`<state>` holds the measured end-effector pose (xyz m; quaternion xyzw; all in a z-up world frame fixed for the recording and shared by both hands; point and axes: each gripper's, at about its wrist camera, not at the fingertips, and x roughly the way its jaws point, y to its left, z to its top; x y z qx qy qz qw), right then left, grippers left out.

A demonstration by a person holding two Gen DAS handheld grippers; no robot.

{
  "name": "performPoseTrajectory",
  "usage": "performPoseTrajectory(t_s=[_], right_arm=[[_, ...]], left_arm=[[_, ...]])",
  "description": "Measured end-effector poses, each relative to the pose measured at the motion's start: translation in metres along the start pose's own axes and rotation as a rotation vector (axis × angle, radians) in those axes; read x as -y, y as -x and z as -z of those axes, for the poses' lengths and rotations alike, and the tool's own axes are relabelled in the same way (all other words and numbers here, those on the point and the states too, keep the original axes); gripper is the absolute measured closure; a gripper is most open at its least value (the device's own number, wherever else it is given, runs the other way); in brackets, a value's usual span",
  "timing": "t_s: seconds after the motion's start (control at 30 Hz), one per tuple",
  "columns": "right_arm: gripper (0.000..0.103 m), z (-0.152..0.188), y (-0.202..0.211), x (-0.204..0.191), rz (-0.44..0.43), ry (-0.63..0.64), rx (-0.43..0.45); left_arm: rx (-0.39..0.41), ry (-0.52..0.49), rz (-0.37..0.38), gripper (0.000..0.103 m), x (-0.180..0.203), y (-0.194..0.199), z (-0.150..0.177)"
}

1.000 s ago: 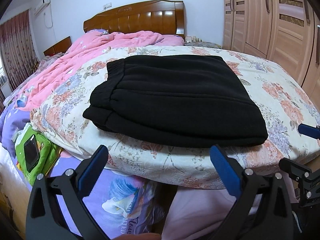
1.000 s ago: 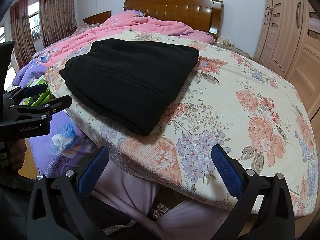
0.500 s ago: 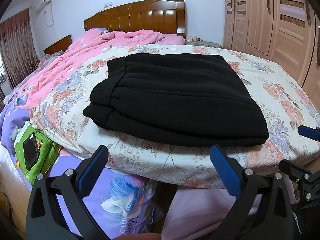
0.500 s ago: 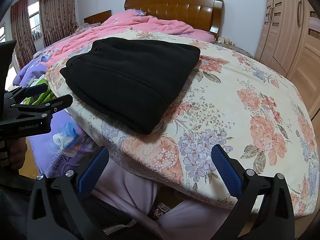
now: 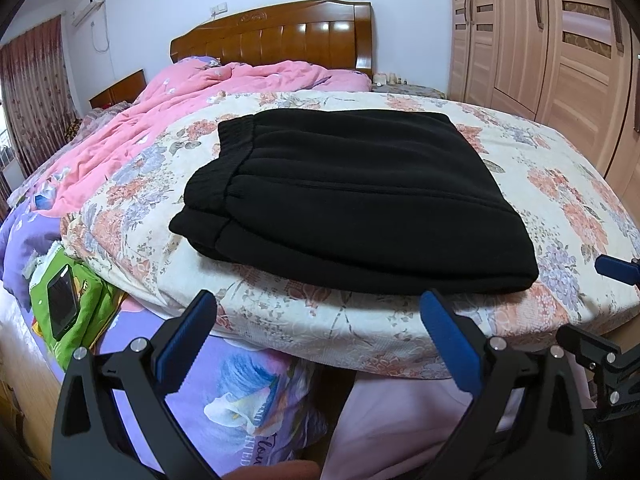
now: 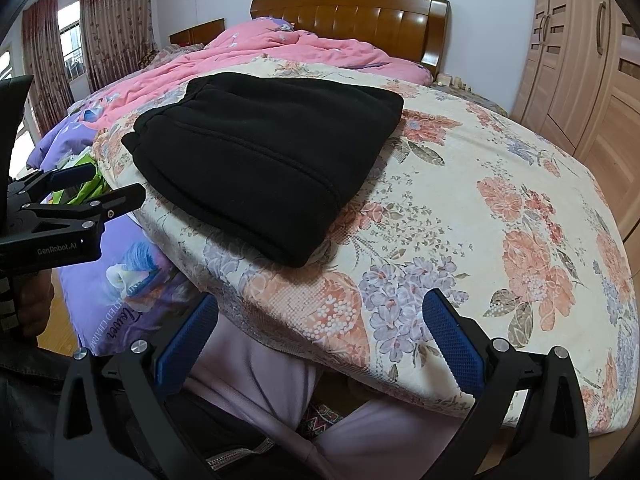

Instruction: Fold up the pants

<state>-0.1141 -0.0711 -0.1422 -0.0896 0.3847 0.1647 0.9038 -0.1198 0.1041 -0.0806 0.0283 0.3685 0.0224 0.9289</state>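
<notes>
The black pants lie folded into a thick rectangle on the floral quilt, waistband to the left. They also show in the right wrist view. My left gripper is open and empty, held off the near edge of the bed in front of the pants. My right gripper is open and empty, off the bed edge to the right of the pants. The left gripper also shows at the left of the right wrist view.
A pink blanket lies behind the pants toward the wooden headboard. A green pouch with a phone sits at the left bed edge on a purple sheet. Wooden wardrobes stand on the right.
Both grippers have risen a little, so the pants look slightly lower in the views. The pants lie still. Both jaws stay open.
</notes>
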Motion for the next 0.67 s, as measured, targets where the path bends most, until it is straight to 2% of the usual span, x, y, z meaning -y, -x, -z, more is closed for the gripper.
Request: performPoseTrajectory(t_s=[0.2,0.4,0.67], right_arm=[[0.004,0.0,0.0,0.0,0.0,-0.002,-0.001],[0.004,0.0,0.0,0.001,0.0,-0.002,0.0],[0.004,0.001,0.0,0.002,-0.003,-0.009,0.001]], left_arm=[[0.005,0.008,-0.01,0.002,-0.001,0.001,0.0],[0.01,0.042,0.014,0.002,-0.006,0.002,-0.001],[-0.034,0.056,0.001,0.002,-0.009,-0.008,0.001]])
